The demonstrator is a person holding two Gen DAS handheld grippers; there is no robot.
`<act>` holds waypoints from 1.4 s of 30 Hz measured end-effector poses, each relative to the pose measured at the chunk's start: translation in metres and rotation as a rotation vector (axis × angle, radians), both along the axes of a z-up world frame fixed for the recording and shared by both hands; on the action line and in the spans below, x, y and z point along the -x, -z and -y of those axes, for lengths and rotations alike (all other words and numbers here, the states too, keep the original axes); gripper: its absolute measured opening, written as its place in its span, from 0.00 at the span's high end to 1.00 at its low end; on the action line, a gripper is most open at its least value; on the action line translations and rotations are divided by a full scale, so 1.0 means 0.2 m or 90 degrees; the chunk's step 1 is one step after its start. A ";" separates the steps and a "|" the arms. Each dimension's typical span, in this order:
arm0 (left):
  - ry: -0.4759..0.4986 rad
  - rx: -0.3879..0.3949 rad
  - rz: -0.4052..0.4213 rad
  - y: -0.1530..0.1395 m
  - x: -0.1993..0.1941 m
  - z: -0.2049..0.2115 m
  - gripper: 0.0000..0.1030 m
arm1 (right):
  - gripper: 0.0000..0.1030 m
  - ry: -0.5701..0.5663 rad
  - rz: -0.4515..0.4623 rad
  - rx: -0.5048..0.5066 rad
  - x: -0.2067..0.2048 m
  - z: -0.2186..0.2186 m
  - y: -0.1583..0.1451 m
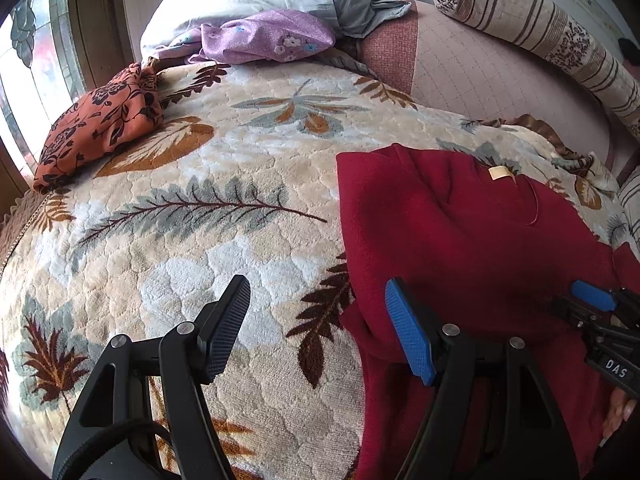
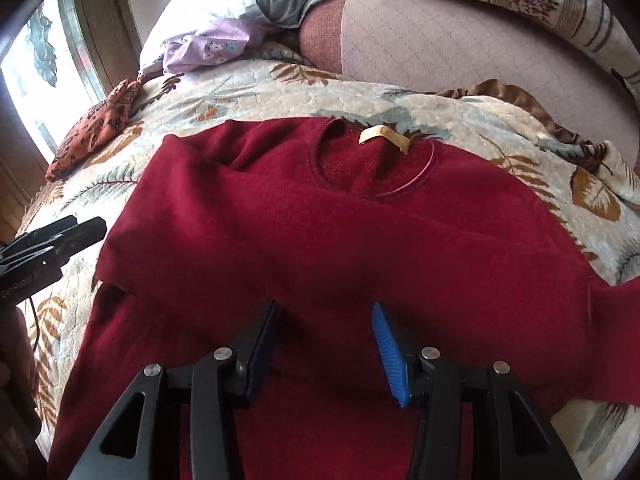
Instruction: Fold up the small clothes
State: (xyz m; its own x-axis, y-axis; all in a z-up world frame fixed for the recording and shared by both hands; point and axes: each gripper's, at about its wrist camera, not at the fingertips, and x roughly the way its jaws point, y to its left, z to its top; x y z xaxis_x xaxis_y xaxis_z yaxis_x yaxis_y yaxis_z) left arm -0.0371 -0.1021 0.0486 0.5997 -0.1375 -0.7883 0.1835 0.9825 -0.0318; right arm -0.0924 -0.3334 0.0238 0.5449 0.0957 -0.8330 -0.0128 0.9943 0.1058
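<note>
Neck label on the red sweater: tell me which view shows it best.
Right wrist view: the label sits near centre, above the whole round collar of the sweater. The left wrist view shows it smaller and off to the side.

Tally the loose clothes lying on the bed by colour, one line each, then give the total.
Dark red: 1, the sweater
Orange with black flowers: 1, the folded garment
Purple with small flowers: 1, the crumpled garment
Grey-blue: 1, the crumpled garment
Total: 4
</note>
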 end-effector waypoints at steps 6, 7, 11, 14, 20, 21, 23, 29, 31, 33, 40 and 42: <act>0.025 0.036 -0.002 -0.01 0.00 0.02 0.31 | 0.55 0.080 0.030 0.032 0.10 0.23 -0.11; 0.030 0.041 -0.003 -0.01 0.00 0.03 0.31 | 0.55 0.098 0.027 0.034 0.12 0.29 -0.11; 0.035 0.045 -0.018 0.01 -0.01 0.06 0.31 | 0.55 0.151 0.015 0.031 0.15 0.45 -0.08; 0.039 0.035 -0.023 0.04 -0.01 0.09 0.31 | 0.55 0.163 0.005 0.034 0.15 0.49 -0.04; 0.049 0.009 -0.013 0.05 0.01 0.12 0.31 | 0.55 0.165 -0.001 0.051 0.13 0.49 0.01; 0.050 0.011 -0.010 0.04 0.01 0.12 0.31 | 0.55 0.167 -0.003 0.050 0.12 0.50 0.02; 0.052 0.015 -0.001 0.02 0.02 0.13 0.31 | 0.55 0.169 -0.004 0.051 0.11 0.50 0.03; 0.068 0.024 -0.002 0.02 0.03 0.15 0.31 | 0.55 0.171 -0.004 0.051 0.12 0.49 0.03; 0.073 0.023 -0.012 0.05 0.02 0.17 0.31 | 0.55 0.173 -0.003 0.045 0.13 0.50 0.03; 0.075 0.023 -0.025 0.08 0.02 0.18 0.31 | 0.55 0.174 -0.002 0.036 0.14 0.51 0.01; 0.072 0.005 -0.067 0.17 -0.01 0.21 0.31 | 0.54 0.201 0.012 0.005 0.30 0.62 -0.10; 0.071 0.004 -0.065 0.16 0.00 0.21 0.31 | 0.54 0.229 0.012 0.016 0.37 0.72 -0.12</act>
